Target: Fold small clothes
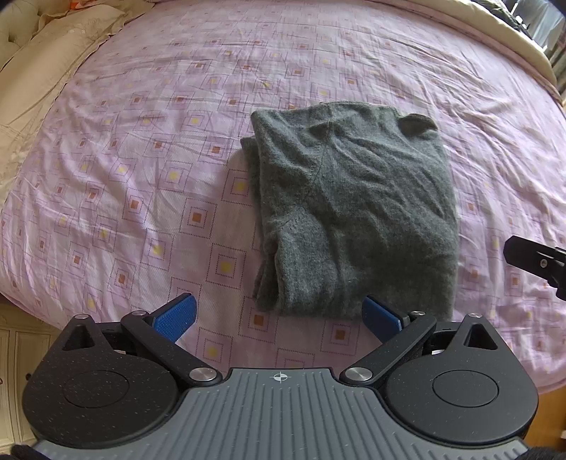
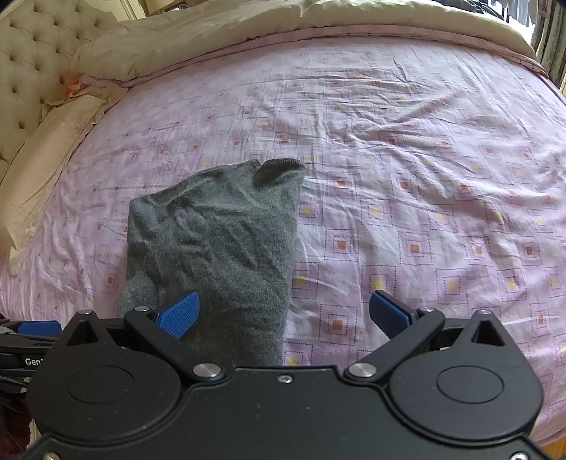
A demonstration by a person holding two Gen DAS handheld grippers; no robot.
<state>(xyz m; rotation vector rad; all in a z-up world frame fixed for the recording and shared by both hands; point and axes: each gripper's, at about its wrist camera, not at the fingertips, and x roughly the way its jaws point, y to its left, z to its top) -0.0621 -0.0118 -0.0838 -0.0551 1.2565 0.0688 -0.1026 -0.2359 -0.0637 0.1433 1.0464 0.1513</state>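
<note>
A dark grey knitted garment (image 1: 357, 208) lies folded into a long rectangle on the pink patterned bedspread (image 1: 141, 170). A small flap sticks up at its far right corner (image 1: 417, 124). My left gripper (image 1: 279, 315) is open just short of the garment's near edge, blue pads wide apart, nothing between them. In the right wrist view the same garment (image 2: 219, 244) lies left of centre. My right gripper (image 2: 284, 311) is open above its near right edge, its left pad (image 2: 178, 313) over the cloth. Part of the right gripper (image 1: 530, 262) shows at the right edge of the left wrist view.
Cream pillows (image 2: 53, 152) and a tufted headboard (image 2: 32, 53) lie to the left. A beige quilt (image 2: 318, 21) is bunched along the far side of the bed. The bed's near edge (image 1: 21, 300) drops off at lower left, beside white furniture (image 1: 14, 350).
</note>
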